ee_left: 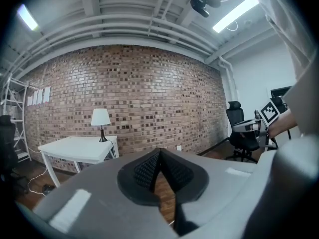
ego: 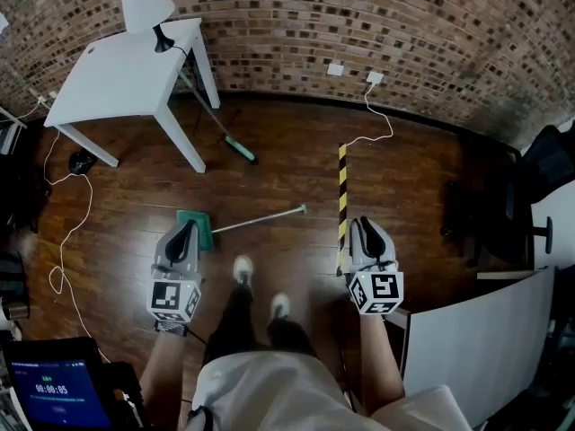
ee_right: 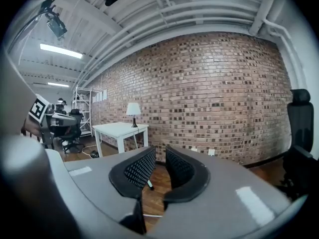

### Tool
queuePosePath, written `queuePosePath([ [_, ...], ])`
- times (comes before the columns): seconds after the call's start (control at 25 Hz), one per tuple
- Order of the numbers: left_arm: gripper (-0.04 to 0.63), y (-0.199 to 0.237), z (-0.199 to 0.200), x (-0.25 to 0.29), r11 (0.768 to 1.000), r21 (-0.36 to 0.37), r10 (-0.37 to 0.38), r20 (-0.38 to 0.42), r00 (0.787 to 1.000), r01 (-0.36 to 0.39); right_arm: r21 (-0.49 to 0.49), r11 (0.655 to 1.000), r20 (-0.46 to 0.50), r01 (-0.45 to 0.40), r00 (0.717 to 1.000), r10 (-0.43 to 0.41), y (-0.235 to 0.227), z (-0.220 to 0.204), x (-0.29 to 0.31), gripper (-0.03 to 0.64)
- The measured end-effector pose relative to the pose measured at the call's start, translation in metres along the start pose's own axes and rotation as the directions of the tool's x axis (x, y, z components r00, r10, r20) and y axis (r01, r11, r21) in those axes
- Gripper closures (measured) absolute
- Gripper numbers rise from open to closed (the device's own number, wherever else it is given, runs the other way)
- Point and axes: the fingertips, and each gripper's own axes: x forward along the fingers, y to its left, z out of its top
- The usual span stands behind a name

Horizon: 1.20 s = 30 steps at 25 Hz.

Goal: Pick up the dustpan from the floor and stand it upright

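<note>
In the head view a green dustpan (ego: 201,230) lies flat on the wooden floor, and its long pale handle (ego: 260,219) stretches right. My left gripper (ego: 186,227) hovers above the pan's left part and hides some of it. Seen in the left gripper view, the left gripper (ee_left: 158,154) is shut with its tips touching and nothing between them. My right gripper (ego: 363,225) is held well to the right of the handle's end. The right gripper (ee_right: 160,158) shows a narrow gap between its black pads with nothing in it.
A white table (ego: 126,74) with a lamp (ego: 148,7) stands at the back left, with a broom (ego: 239,148) leaning on it. A yellow-black strip (ego: 341,200) runs along the floor. A white board (ego: 476,339), an office chair (ego: 539,178), floor cables (ego: 65,241) and the person's shoes (ego: 243,268) are nearby.
</note>
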Motion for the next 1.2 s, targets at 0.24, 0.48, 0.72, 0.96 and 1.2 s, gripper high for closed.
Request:
queuePosePath([
  [0.24, 0.594, 0.018, -0.046, 0.089, 0.998, -0.030, -0.061, -0.044, 0.997, 0.059, -0.042, 0.999, -0.076, 0.028, 0.997, -0.032, -0.018, -0.045, 0.064, 0.523],
  [0.48, 0.594, 0.028, -0.110, 0.181, 0.993, -0.031, -0.116, -0.089, 0.989, 0.114, -0.016, 0.999, -0.218, 0.046, 0.975, -0.049, -0.048, -0.170, 0.133, 0.482],
  [0.72, 0.594, 0.034, -0.217, 0.262, 0.989, -0.061, -0.144, -0.149, 0.978, 0.136, -0.019, 0.999, -0.310, 0.041, 0.950, -0.045, -0.064, -0.296, 0.206, 0.472],
  [0.96, 0.594, 0.015, -0.345, 0.305, 0.985, -0.089, -0.167, -0.214, 0.963, 0.151, -0.035, 0.999, -0.364, 0.004, 0.931, -0.017, -0.077, -0.426, 0.273, 0.469],
  [1.2, 0.594, 0.004, -0.456, 0.337, 0.980, -0.093, -0.191, -0.227, 0.955, 0.174, -0.091, 0.994, -0.398, -0.064, 0.917, 0.023, -0.083, -0.547, 0.338, 0.462],
])
